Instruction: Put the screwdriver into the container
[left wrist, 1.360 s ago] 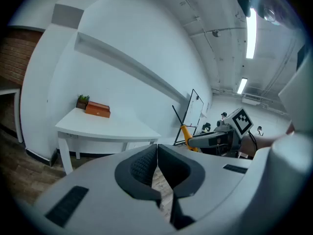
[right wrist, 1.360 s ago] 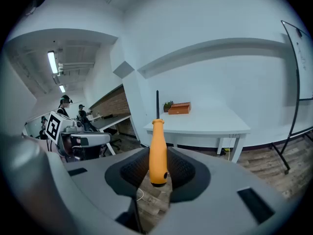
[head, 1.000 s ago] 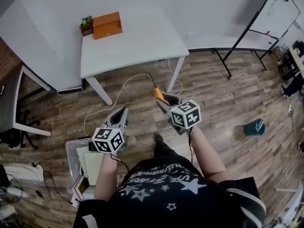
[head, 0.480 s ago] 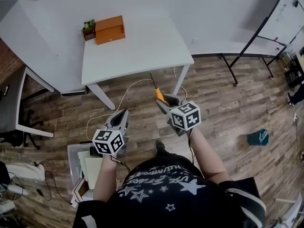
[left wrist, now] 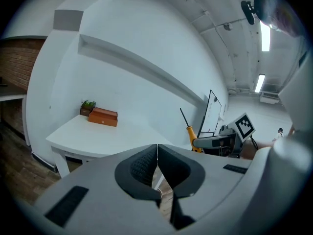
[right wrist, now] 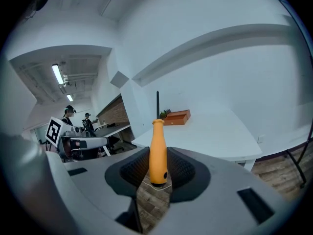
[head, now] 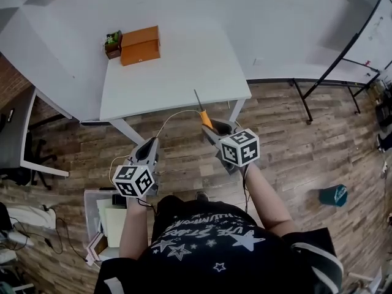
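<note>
Closest in, the person's two forearms reach out over a wood-plank floor (head: 288, 133), each hand gripping a tool with a marker cube. The left gripper (head: 150, 142) is empty: its own view shows the dark ribbed pads pressed together along one thin seam, with nothing between them (left wrist: 157, 159). To its left on the floor stands a clear bin (head: 92, 196) holding papers. The right gripper (head: 212, 127) is clamped on the screwdriver (head: 206, 118), its pads pinching the lower part of the orange handle from both sides (right wrist: 157, 169); the handle stands up out of the jaws and the thin dark shaft runs on straight above it (in the head view the tip shows against the front edge of the table). From the left gripper view the same tool (left wrist: 190, 131) can be seen slanting up out of the other gripper, off to the right. A pale cable (head: 165, 120) loops across the floor between the grippers and the table legs. Beyond stands the white table (head: 177, 66), bare but for two things at its far left corner: the orange container (head: 140, 45), a low box, and a small potted plant (head: 112, 40) just beside it on its left. The screwdriver is well apart from the container, on the table's near side. A whiteboard stand (head: 343, 60) is off to the right against the white wall, and a teal object (head: 334, 195) lies on the floor.
</note>
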A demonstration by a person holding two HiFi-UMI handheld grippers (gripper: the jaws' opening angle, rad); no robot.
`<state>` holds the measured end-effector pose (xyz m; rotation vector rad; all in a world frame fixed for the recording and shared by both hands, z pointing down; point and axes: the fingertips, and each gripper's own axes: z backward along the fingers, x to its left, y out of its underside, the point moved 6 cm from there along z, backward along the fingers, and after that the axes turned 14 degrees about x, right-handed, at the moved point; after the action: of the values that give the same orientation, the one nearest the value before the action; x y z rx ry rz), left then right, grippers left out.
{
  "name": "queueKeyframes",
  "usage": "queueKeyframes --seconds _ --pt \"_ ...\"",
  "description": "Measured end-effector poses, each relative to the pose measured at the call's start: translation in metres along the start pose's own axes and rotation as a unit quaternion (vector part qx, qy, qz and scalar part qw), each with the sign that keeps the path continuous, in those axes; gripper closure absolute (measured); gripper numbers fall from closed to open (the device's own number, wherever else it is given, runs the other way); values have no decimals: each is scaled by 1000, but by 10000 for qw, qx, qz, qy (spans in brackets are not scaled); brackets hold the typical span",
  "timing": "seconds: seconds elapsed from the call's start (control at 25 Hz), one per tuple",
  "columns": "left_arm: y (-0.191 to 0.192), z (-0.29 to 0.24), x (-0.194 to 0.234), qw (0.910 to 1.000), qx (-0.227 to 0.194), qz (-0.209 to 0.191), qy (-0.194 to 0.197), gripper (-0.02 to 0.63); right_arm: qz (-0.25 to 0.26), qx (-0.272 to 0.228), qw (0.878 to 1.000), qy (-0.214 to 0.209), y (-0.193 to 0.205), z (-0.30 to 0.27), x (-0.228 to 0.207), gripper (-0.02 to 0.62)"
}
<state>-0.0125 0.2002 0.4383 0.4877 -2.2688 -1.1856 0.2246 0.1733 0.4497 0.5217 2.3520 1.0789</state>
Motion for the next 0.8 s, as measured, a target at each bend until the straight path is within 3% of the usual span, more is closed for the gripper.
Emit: queueKeyframes --seconds 0.4,0.8 --pt "-25 -57 23 9999 90 110 82 584 -177 -88 9998 97 -34 -30 -55 465" --pt "-79 -136 113 9993 141 226 247 584 -45 171 9997 158 -95 -120 -98 465"
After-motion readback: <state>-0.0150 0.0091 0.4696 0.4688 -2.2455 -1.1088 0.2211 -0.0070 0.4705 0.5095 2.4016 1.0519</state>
